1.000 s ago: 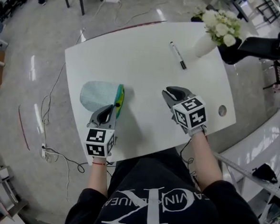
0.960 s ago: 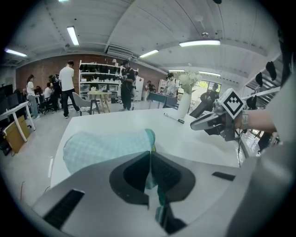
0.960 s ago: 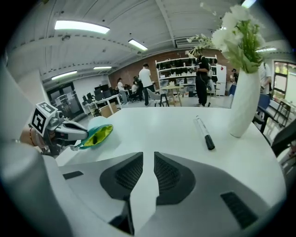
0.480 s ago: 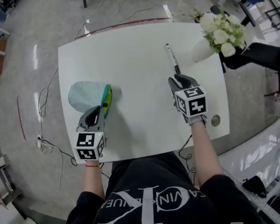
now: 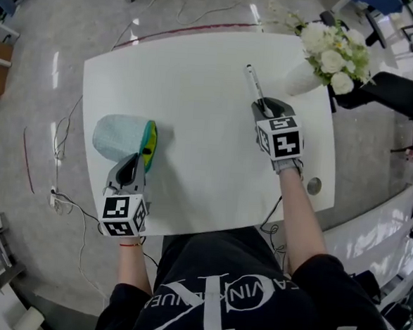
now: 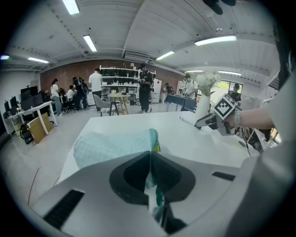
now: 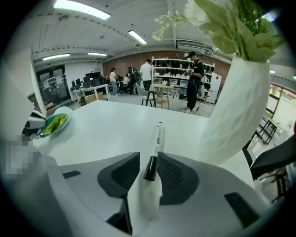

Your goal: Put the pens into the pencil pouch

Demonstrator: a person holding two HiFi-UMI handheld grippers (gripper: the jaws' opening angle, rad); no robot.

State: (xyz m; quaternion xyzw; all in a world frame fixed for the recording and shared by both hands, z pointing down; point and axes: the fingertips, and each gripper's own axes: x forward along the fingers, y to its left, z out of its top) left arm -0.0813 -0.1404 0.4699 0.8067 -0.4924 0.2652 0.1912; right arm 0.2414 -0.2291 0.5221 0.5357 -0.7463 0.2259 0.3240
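A light-blue pencil pouch (image 5: 117, 137) with a yellow-green lined mouth lies on the white table (image 5: 196, 118) at the left. My left gripper (image 5: 135, 161) is shut on the near rim of that mouth, and the left gripper view shows the pouch (image 6: 113, 146) fabric pinched between the jaws. A white pen (image 5: 253, 81) with a black cap lies at the back right. My right gripper (image 5: 263, 105) is open around its cap end; its jaws have just been opening. In the right gripper view the pen (image 7: 157, 136) lies between the pads, not pressed.
A white vase (image 5: 297, 75) of white flowers (image 5: 334, 50) stands just right of the pen, close to my right gripper; it looms as a vase (image 7: 231, 111) in the right gripper view. A round cable hole (image 5: 313, 186) sits near the table's right edge. People stand far behind.
My right gripper has travelled away from me across the table to the pen, and its jaws now straddle the capped end. The left gripper has stayed on the pouch rim.
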